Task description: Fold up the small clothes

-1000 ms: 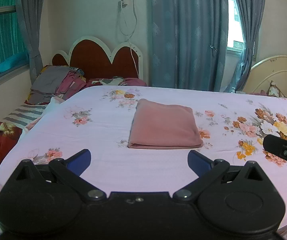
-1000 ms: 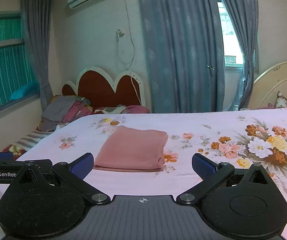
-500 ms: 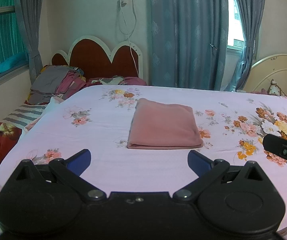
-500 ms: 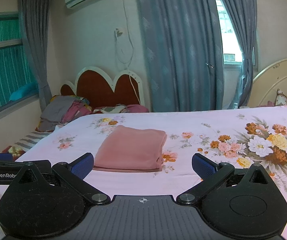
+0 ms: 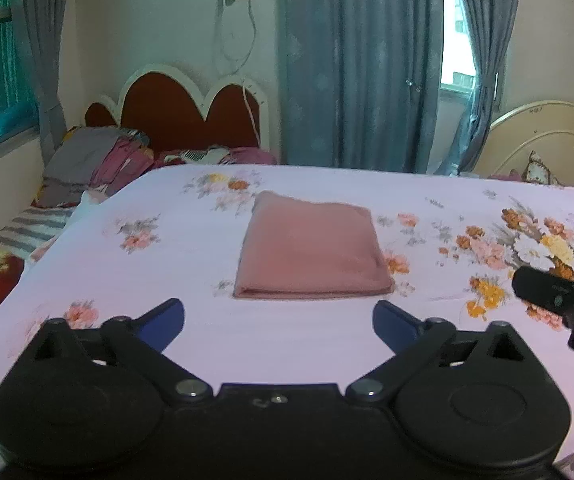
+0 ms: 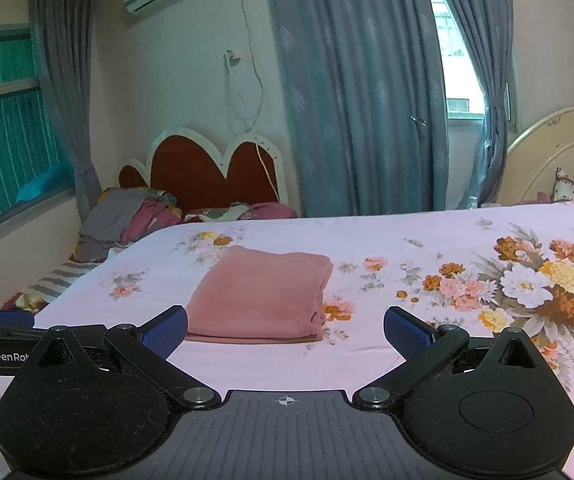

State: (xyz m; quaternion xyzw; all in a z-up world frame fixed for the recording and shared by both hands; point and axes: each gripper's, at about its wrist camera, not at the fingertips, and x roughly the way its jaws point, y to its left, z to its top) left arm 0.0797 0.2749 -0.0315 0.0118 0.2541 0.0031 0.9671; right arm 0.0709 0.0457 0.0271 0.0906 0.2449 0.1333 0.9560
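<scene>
Your left gripper [image 5: 279,316] and right gripper [image 6: 285,326] both gape wide and hold nothing, above the near edge of the floral pink bedsheet [image 5: 191,264]. The folded pink cloth rectangle [image 5: 311,252] lies flat at frame centre, untouched. Catch its loose layered edge [image 6: 319,316] and the fold could spring open.

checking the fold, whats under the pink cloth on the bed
The folded pink cloth lies flat on the floral bedsheet. Stacked layers show at its edge; anything between or beneath them is covered.
</scene>
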